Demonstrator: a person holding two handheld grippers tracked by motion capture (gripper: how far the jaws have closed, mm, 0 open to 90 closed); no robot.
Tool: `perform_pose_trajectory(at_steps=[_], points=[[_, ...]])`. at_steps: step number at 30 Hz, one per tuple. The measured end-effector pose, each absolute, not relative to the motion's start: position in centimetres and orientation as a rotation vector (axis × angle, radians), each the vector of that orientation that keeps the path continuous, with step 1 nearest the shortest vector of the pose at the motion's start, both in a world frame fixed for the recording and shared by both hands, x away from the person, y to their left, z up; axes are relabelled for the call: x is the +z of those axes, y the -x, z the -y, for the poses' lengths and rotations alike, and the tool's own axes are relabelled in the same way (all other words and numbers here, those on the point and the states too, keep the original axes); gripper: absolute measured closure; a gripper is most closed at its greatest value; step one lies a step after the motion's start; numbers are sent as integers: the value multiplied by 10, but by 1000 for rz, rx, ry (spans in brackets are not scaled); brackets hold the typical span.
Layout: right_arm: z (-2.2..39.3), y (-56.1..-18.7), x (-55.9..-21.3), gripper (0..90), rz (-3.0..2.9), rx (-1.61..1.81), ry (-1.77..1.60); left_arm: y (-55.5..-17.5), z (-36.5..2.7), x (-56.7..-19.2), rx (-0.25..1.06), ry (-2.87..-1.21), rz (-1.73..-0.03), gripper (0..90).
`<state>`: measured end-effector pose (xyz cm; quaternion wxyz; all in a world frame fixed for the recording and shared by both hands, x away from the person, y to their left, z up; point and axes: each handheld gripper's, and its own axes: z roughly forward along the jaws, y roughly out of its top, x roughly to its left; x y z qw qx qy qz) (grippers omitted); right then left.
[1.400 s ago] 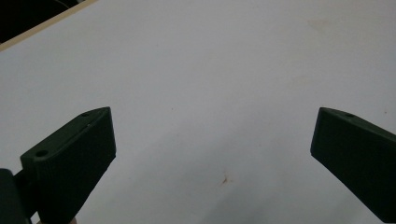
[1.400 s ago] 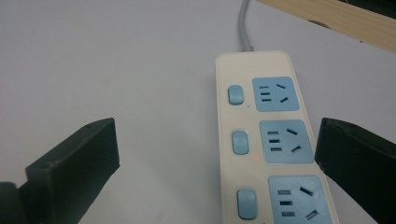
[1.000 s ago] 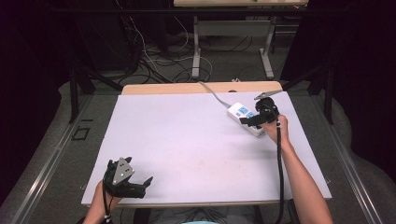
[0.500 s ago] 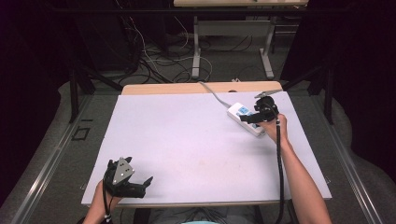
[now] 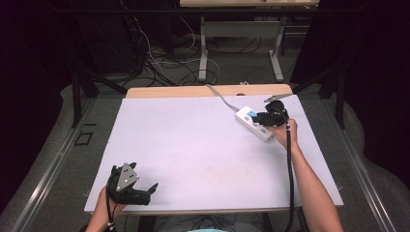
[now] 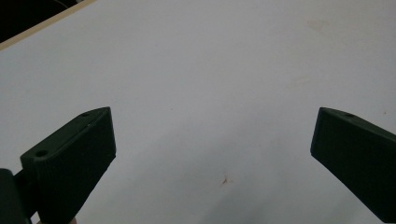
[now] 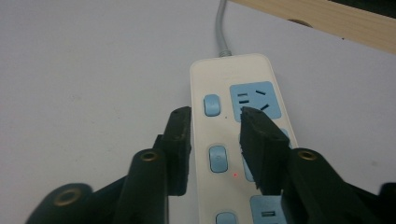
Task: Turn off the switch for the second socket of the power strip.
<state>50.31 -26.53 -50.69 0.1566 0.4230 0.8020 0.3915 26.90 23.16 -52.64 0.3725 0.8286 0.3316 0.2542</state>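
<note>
High view: the white power strip (image 5: 255, 123) lies on the pale desk (image 5: 193, 140) at about two o'clock, its grey cord (image 5: 220, 98) running off toward twelve. The right gripper (image 5: 267, 117) sits on top of the strip, in the same spot as a second ago, but its fingers have just been closing. The left gripper (image 5: 140, 192) rests near the desk's seven o'clock corner, well apart from the strip, unmoved since the earlier frames.

Left gripper view: the two black fingers (image 6: 77, 158) stand spread wide over bare desk, with nothing between them.

Right gripper view: the fingers (image 7: 180, 140) are drawn in close over the strip; the left one lies along the strip's left edge, the right one over a blue socket panel (image 7: 256, 99). A blue switch (image 7: 218, 157) and a small red light (image 7: 235, 175) sit in the gap between them. Whether the pads press on anything I cannot tell.
</note>
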Motion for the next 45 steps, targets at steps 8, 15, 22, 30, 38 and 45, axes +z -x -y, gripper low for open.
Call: perform_pose_trajectory(at_steps=[8, 15, 22, 30, 38, 45], points=[[264, -501, -507, 900, -2277, 1102, -1184, -269, -232, -526, 664, -2129, -844, 0], [260, -502, -509, 900, -2282, 1054, -1176, -269, -232, -526, 661, -2133, -845, 0], [257, -502, -512, 900, -2284, 1020, -1190, -269, -232, -526, 659, -2132, -846, 0], [255, -504, -517, 900, -2290, 981, -1187, -269, -232, -526, 660, -2133, -845, 0], [254, -505, -520, 900, -2293, 966, -1182, -269, -231, -526, 659, -2134, -844, 0], [252, -505, -522, 900, -2303, 959, -1177, -269, -231, -526, 658, -2132, -844, 0]])
